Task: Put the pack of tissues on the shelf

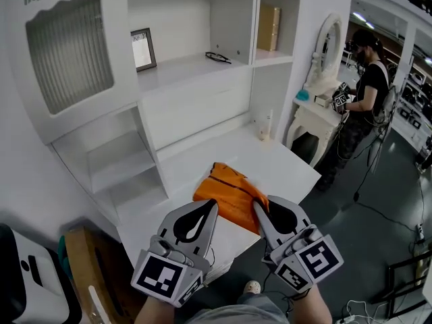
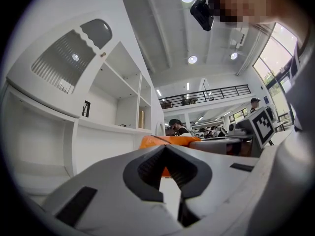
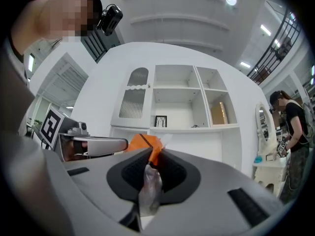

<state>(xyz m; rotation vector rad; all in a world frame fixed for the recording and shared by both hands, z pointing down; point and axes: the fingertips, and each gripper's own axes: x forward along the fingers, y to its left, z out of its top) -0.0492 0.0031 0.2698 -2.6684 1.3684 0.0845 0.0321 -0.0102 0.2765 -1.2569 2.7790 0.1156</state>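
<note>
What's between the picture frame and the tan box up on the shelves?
Dark glasses lie on the shelf between picture frame and tan box; the head view shows it.

text: none legible | picture frame (image 1: 142,48): print too small (blurred)

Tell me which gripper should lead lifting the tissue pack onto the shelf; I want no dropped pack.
Probably right. The right gripper visibly pinches the clear wrapper of the pack of tissues and faces the shelf squarely. The left gripper is closed at the pack's edge, grip unclear.
</note>
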